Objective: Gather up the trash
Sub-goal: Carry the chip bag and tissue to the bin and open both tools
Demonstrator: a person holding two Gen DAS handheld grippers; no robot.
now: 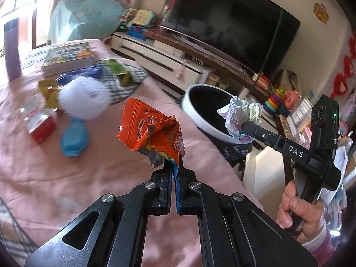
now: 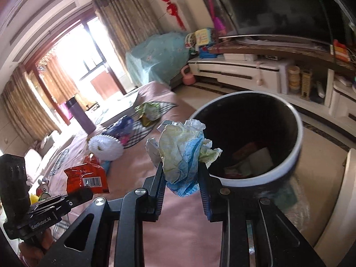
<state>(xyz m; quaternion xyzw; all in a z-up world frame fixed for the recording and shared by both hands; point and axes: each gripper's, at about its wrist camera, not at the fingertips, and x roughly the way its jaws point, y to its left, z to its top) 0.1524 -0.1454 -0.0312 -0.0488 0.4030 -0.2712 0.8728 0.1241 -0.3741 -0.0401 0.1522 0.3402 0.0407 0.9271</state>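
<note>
My left gripper (image 1: 173, 162) is shut on an orange snack wrapper (image 1: 149, 129) and holds it above the pink-covered table (image 1: 100, 173). My right gripper (image 2: 181, 166) is shut on a crumpled paper ball (image 2: 182, 153), white with blue and green, at the near rim of the trash bin. The trash bin (image 2: 296, 155) is black inside with a white rim, stands beside the table's edge and has some trash at its bottom. In the left wrist view the paper ball (image 1: 240, 115) hangs over the bin's rim (image 1: 193, 115). In the right wrist view the orange wrapper (image 2: 86, 175) shows at lower left.
On the table lie a white spiky ball (image 1: 84, 95), a blue case (image 1: 74, 138), a red-and-white box (image 1: 39, 122), yellow packets (image 1: 47, 91), a green packet (image 1: 118, 69), books (image 1: 69, 57) and a purple bottle (image 1: 12, 49). A TV (image 1: 233, 26) and a white cabinet (image 1: 166, 60) stand behind.
</note>
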